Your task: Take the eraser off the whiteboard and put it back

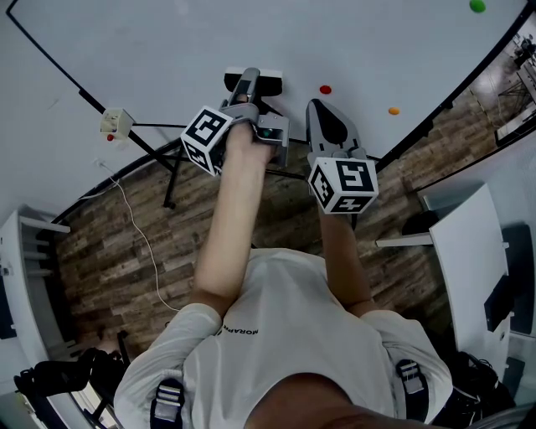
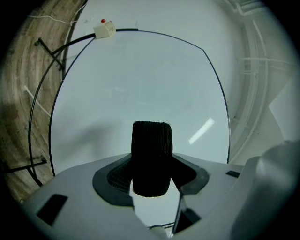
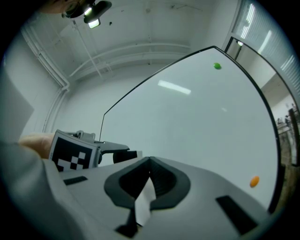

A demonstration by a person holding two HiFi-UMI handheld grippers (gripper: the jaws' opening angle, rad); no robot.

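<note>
The eraser (image 2: 151, 154), a block with a black felt face, stands upright between the jaws of my left gripper (image 2: 151, 180), which is shut on it. In the head view the eraser (image 1: 272, 84) lies against the whiteboard (image 1: 167, 50) at the tip of the left gripper (image 1: 249, 80). My right gripper (image 1: 319, 107) is held just right of it, close to the board, jaws shut and holding nothing. In the right gripper view its pads meet at the right gripper's tip (image 3: 149, 165), and the left gripper's marker cube (image 3: 75, 152) and the eraser (image 3: 123, 156) show at the left.
Red (image 1: 325, 89), orange (image 1: 394, 111) and green (image 1: 477, 6) magnets stick to the board right of the grippers. A small white box (image 1: 116, 123) sits on the board's frame at the left. Black stand legs (image 1: 167, 159) and a white cable (image 1: 138, 235) cross the wooden floor. White furniture (image 1: 469, 251) stands at the right.
</note>
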